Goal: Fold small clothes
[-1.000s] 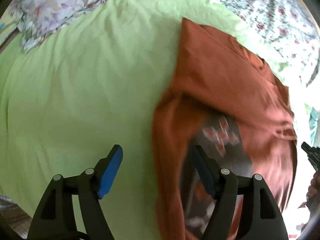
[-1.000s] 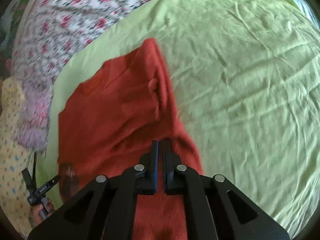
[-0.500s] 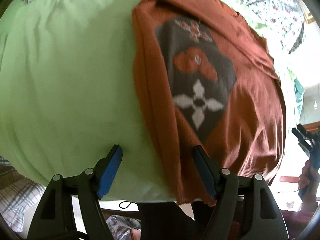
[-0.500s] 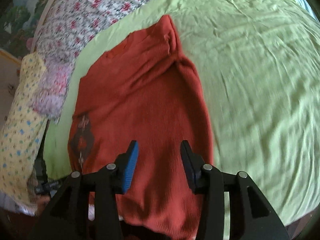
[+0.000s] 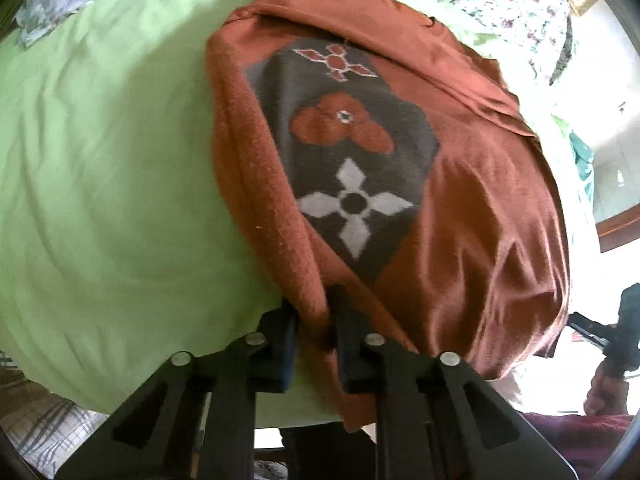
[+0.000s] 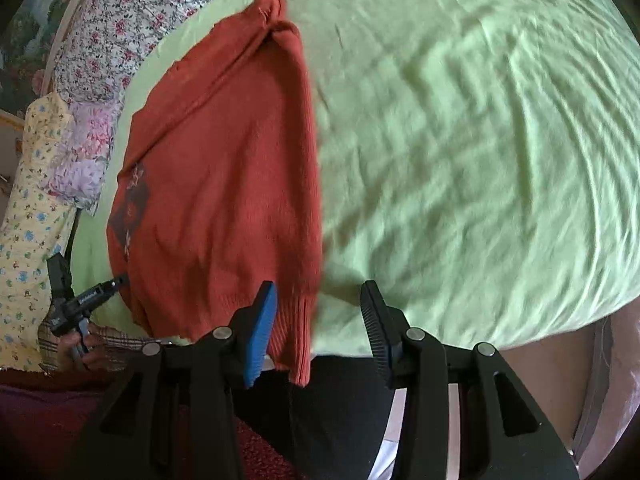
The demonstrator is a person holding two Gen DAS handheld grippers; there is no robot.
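While one rust-orange sweater (image 5: 460, 208) lies spread along the near edge of the bed, on a light green sheet (image 5: 104, 168), the folding looks only partly done: as far as the two views show, a sleeve seems to be laid in across the top of the body, and the long edge on the left side appears doubled over beside the dark patterned panel (image 5: 344, 152), but the hem end hangs loose over the edge of the bed and no crosswise fold has been made. The left hand-held gripper (image 5: 314, 336) has its jaws closed on that thick doubled edge near the hem, with the cloth pinched between them. The right hand-held gripper (image 6: 316, 324) stands wide open, its jaws apart, with the ribbed hem corner of the sweater (image 6: 224, 184) hanging just between them but not clamped. By my judgement, what is left is to take hold of that corner, then bring the hem end up toward the collar and flatten the bundle. Counting what shows: one sweater, one green sheet, two hand-held grippers, one of them gripping. Flowered bedding (image 6: 104, 20) runs along the far side of the bed, and near the left hand there is a yellow flowered cloth (image 6: 28, 216) beside a pink flowered pillow (image 6: 84, 160); whether these are further clothes to fold I cannot tell.
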